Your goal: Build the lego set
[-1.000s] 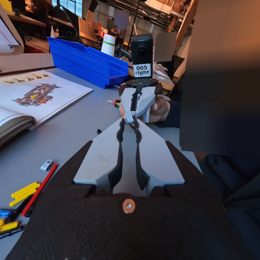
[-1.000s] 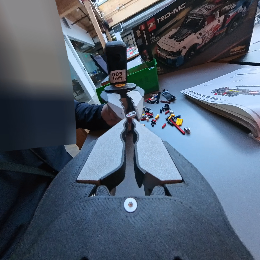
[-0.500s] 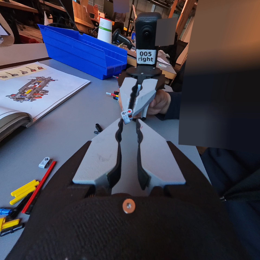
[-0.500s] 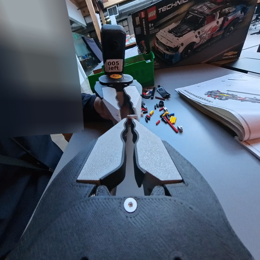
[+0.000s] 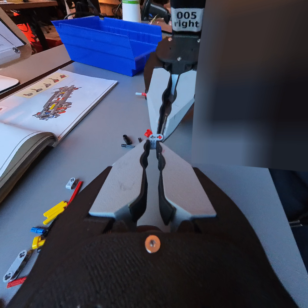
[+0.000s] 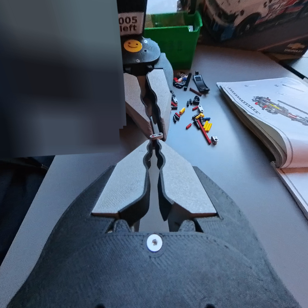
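On the grey table [image 5: 91, 150], beside the open booklet [image 5: 66, 100], my left gripper [image 5: 152, 144] has narrowed again, pinching the small grey connector [image 5: 155, 137]. My right gripper [image 6: 154, 143] stays shut on the red pin [image 5: 160, 137] seated in the connector's hole.

A: Where do the 2 grippers sit?

B: Tip to tip above the table [image 5: 103, 120]. The left gripper [image 5: 152, 144] and right gripper [image 6: 154, 143] meet at a small beam [image 5: 155, 139].

A: And around them?

B: An open booklet [image 5: 55, 106] lies on the table to the left gripper's left, with a bin [image 5: 106, 45] behind it. Loose pieces [image 6: 202, 121] lie scattered between the booklet and the grippers.
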A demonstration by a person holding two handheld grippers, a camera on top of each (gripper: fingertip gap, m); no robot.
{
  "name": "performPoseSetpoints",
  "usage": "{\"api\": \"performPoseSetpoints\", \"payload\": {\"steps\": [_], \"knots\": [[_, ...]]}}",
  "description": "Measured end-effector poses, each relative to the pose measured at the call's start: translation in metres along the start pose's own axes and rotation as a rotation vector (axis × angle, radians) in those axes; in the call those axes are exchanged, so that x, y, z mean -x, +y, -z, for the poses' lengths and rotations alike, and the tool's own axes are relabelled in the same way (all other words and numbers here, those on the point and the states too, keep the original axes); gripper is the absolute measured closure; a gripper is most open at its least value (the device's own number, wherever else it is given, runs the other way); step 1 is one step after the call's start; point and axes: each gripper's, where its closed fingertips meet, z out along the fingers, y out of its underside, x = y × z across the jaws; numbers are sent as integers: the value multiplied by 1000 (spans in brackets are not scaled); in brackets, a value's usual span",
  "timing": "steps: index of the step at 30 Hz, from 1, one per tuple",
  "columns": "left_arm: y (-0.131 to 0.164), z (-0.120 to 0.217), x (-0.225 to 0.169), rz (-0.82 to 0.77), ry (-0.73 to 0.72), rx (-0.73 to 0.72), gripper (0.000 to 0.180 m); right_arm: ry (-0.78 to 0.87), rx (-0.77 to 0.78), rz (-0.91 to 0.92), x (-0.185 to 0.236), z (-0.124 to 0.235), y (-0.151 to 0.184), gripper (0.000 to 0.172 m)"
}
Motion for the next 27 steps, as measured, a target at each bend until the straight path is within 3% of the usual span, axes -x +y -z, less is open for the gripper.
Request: {"api": "performPoseSetpoints", "payload": {"steps": [11,16,19,22,27], "knots": [[38,-8,12,-173,-156,267,177,131,244,139,-12,-17,37,171],[16,-1,22,-20,-141,103,175,170,47,40,-21,-13,11,171],[7,3,27,73,-122,25,175,175,-27,20,-19,-12,-2,160],[-3,5,24,153,-74,-52,175,246,-84,92,-23,-7,-12,171],[-12,8,23,238,-31,-128,175,267,-142,93,-23,-3,-20,172]]}}
